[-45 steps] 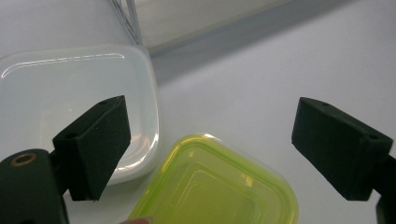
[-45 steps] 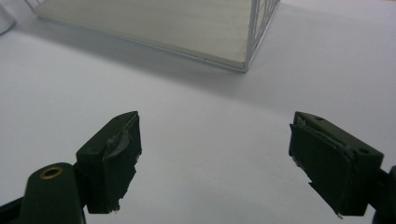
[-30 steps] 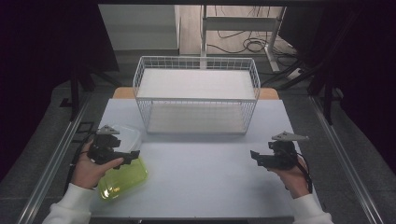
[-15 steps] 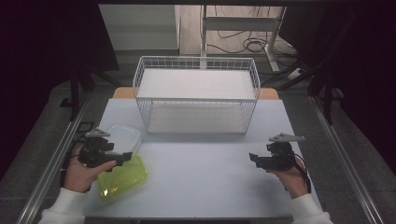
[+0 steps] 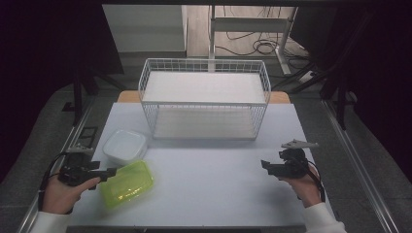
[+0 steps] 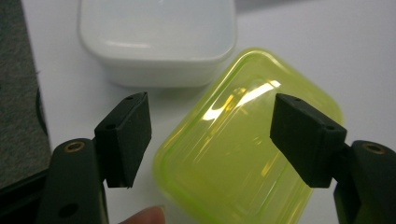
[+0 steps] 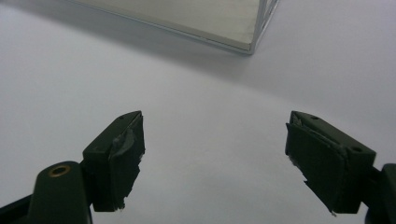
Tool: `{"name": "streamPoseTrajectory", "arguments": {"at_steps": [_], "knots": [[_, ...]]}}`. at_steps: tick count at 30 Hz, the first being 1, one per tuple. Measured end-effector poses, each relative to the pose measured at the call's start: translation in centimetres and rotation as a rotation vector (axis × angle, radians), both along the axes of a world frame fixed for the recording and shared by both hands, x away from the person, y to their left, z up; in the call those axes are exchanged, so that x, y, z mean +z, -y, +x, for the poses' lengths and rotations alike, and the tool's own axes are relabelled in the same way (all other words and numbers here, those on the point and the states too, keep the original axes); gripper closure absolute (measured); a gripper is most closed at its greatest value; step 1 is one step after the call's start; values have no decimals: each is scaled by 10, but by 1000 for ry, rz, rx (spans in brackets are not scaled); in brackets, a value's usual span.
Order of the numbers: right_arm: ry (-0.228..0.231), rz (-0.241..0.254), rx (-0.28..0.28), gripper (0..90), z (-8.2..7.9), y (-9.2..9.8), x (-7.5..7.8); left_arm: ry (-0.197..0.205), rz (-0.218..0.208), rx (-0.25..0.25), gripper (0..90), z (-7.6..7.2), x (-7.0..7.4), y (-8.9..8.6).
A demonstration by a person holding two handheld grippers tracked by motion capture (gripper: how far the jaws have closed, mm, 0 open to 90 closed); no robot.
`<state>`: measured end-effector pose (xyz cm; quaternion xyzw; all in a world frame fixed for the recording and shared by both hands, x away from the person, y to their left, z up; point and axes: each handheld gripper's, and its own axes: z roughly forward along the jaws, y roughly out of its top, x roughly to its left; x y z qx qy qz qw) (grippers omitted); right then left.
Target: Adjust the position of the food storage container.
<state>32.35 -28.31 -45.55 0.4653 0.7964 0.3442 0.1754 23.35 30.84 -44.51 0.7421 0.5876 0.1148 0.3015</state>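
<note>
Clear yellow-green plastic box (image 5: 127, 183) lidded, at 5 o'clock of white square plastic box (image 5: 125, 145). Left gripper (image 6: 212, 140) fingers wide, just been closing, over green box, not pressing. Right gripper (image 7: 215, 154) fingers wide, holding nothing.

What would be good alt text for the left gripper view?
The left gripper, its black jaws apart and just closing somewhat, frames a yellow-green container lying on the white table. A white container sits just beyond.
</note>
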Motion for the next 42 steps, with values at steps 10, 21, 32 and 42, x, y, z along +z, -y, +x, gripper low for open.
{"name": "streamPoseTrajectory", "arguments": {"at_steps": [10, 21, 32, 42], "knots": [[-11, -7, -1, 197, 2, -2, -2, -40, -9, 56, 469, -11, -8, -18], [-17, -19, -4, 197, 3, -2, -6, -132, -43, 115, 862, -19, -33, -43], [-28, -42, 2, 197, 4, -5, -10, -215, -54, 102, 898, -27, -58, -45], [-25, -46, -2, 197, 5, -3, -10, -241, -67, 61, 898, -13, -68, -34]]}}
